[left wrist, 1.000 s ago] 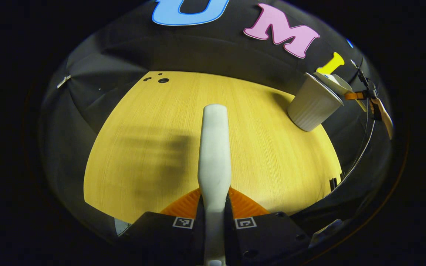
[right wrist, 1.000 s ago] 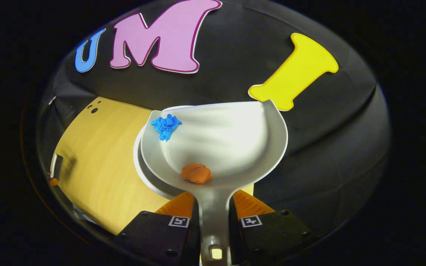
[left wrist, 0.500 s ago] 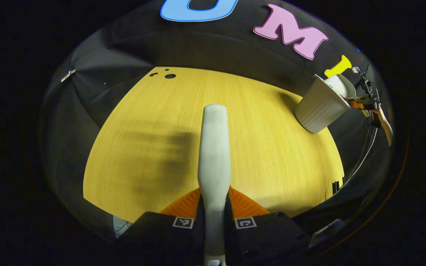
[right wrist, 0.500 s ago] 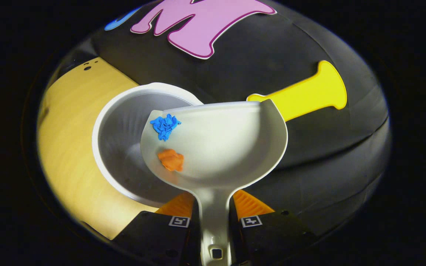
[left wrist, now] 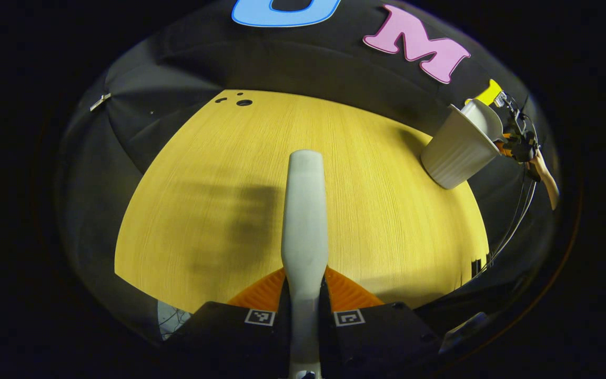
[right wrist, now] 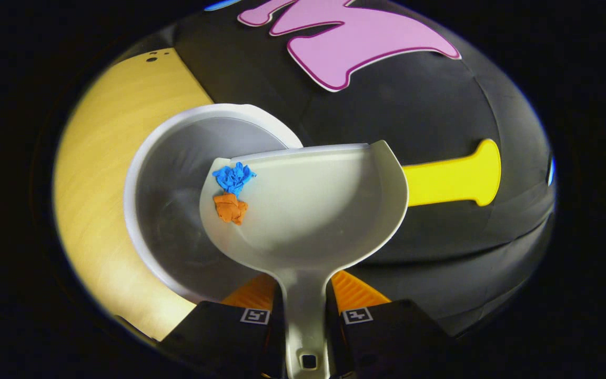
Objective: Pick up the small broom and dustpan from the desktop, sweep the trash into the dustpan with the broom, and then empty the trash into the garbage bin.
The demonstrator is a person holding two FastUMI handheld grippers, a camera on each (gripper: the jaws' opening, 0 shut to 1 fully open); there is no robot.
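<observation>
Pale plastic dustpan [right wrist: 308, 210]: tipped over the garbage bin's mouth, its handle clamped between the right tongs [right wrist: 305, 316] at 6 o'clock in the right gripper view.
Garbage bin [right wrist: 177, 152]: white, round, open, standing on the yellow wooden bench [right wrist: 98, 158]; in the left gripper view it sits at 2 o'clock [left wrist: 458, 152], with the dustpan [left wrist: 484, 116] held over its rim by the right tongs [left wrist: 516, 145].
Trash: a blue crumpled scrap [right wrist: 233, 178] and an orange crumpled scrap [right wrist: 229, 208], touching one another, gathered against the pan's wall at about 9 o'clock, not yet in the bin.
Broom [left wrist: 304, 210]: its handle runs straight up from 6 o'clock, clamped between the left tongs [left wrist: 304, 310], held over bare bench [left wrist: 203, 158] well apart from the bin.
Step in hand: emptying the pan, as I judge it; sweeping looks done, since both scraps lie in the pan.
How to do it well: roll the pan further toward 9 o'clock so the scraps slide off the low edge; keep that edge inside the bin's rim, so nothing falls on the bench.
Pace: tilt slowly; light paper may cling or flutter, so a small shake may be needed at the end.
Grip: hold the handle firm so the pan does not twist in the tongs.
Broom meanwhile: keep it parked away, clear of the bin.
</observation>
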